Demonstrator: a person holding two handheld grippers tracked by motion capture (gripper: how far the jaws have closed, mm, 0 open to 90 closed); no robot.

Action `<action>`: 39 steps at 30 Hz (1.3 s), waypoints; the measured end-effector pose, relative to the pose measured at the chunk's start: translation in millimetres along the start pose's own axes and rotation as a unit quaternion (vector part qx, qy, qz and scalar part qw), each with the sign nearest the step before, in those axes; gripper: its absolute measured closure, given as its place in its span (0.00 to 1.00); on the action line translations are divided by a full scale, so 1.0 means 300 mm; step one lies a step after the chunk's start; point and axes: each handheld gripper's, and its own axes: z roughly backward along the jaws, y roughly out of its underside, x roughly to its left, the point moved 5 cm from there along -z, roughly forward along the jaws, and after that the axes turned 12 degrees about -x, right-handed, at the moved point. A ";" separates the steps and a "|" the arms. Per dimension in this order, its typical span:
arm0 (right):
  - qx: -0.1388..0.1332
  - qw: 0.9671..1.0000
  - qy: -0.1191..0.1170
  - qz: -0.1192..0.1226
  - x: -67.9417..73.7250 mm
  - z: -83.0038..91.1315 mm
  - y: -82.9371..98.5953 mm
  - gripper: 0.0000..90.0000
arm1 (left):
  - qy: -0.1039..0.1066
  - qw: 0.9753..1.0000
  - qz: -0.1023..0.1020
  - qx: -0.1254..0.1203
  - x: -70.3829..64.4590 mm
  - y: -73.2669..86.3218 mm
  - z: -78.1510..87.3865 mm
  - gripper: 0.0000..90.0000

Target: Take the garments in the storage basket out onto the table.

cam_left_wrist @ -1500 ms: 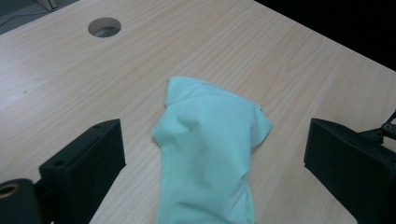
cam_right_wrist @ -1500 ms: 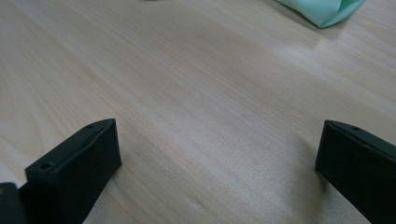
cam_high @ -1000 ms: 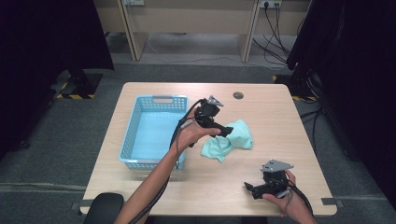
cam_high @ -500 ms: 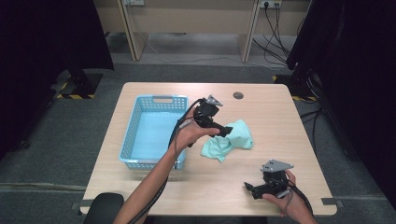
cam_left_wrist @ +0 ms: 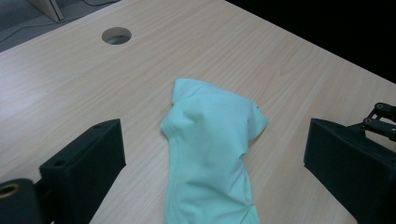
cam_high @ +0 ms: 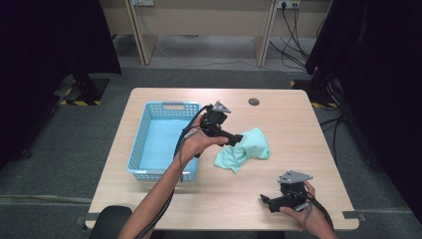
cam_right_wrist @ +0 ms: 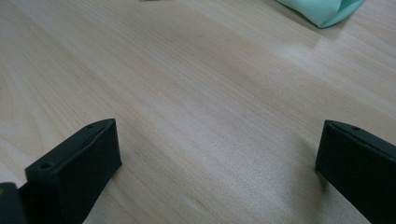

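- Step in hand, by my read: reach-in on the mint-green cloth (cam_high: 244, 148), pre-grasp; likely destination is the blue basket (cam_high: 164, 139), judging from the layout.
- Cloth lies crumpled on the wooden table (cam_high: 278, 119), just right of the basket, not in it; nothing visible inside the basket.
- Left gripper (cam_high: 238, 138) hovers at the cloth's left edge, held above the basket's right rim; in the left gripper view its jaws stand wide apart with the cloth (cam_left_wrist: 210, 144) between and ahead of them, nothing clamped.
- Can't tell if the jaw tips touch the fabric yet; looks just above it.
- Right gripper (cam_high: 266, 200) sits low at the near right of the table, well apart from the cloth; jaws spread wide, empty, bare wood between them in the right gripper view.
- Cloth corner (cam_right_wrist: 327, 9) shows at the top edge there.
- Next move calls for: lower the left gripper onto the raised fold, close on a thick bunch, lift clear, carry left over the basket rim.
- Risk: pinching a single thin layer, cloth trailing on the rim.
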 end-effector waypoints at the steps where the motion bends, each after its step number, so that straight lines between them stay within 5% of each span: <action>1: 0.000 1.000 0.000 0.000 0.000 0.000 0.000 0.00 | -0.001 1.000 0.000 -0.001 0.001 0.002 0.003 0.05; 39: 0.000 1.000 0.000 0.001 0.000 0.000 0.000 0.00 | -0.016 0.999 0.012 -0.047 0.055 0.042 0.198 0.05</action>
